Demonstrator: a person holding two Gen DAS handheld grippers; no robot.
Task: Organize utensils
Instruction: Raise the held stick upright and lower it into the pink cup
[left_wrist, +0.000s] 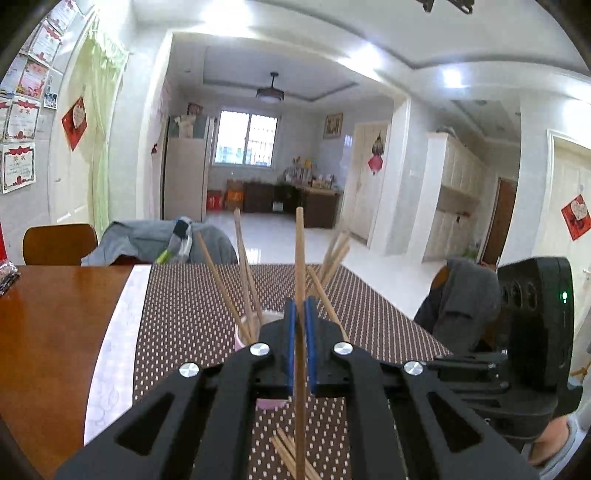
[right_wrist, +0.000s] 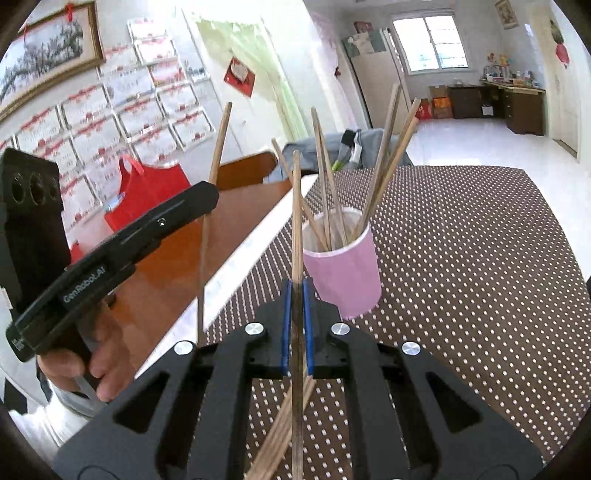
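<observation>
The dotted mat (right_wrist: 461, 258) covered most of the table (left_wrist: 55, 332); its far edge and right edge lay bare, with open white floor beyond them. To the left of the mat ran a pale strip, then bare brown wood.

One pink cup (right_wrist: 341, 269) stood on the mat just ahead of both grippers. About six chopsticks (right_wrist: 384, 162) leaned out of it in a loose fan, and a small heap of loose sticks (right_wrist: 280, 432) lay flat on the mat under the grippers; I could not count those.

The left gripper (left_wrist: 300, 306) was pressed together on one upright chopstick (left_wrist: 299, 251). The right gripper (right_wrist: 296, 291) was likewise pinching one darker chopstick (right_wrist: 296, 206), also upright. Each held stick rose near the cup's fanned sticks.

Around the table stood a brown chair (left_wrist: 59, 243) and a second chair draped in grey cloth (left_wrist: 147, 240). A red bag (right_wrist: 147, 195) sat on the wood at the left.
</observation>
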